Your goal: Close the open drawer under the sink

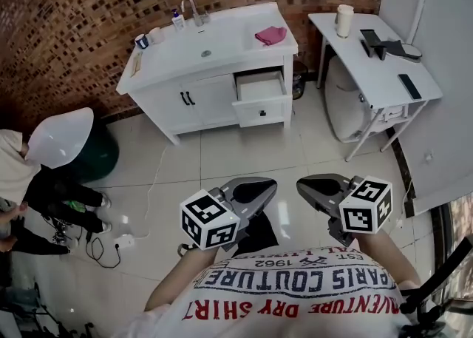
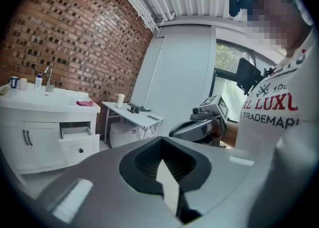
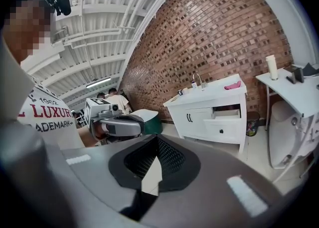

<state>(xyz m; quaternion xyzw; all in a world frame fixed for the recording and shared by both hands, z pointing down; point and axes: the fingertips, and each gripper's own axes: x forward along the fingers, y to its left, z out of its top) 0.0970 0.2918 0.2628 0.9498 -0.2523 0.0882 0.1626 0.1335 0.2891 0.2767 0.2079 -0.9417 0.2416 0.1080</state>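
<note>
The open drawer (image 1: pixel 260 91) is seen pulled out of the white vanity cabinet (image 1: pixel 199 100), well apart from the left gripper (image 1: pixel 262 188) and right gripper (image 1: pixel 309 185). Both are held shut on nothing. If its front is pushed off-centre (away from the knob (image 1: pixel 261 113)), it could be skewed and jammed.

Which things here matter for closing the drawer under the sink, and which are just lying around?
For the job: open drawer; sink cabinet; left gripper and right gripper, both shut and empty.

Lying about: pink cloth, mug and bottle on the countertop; side table; green bin.
</note>
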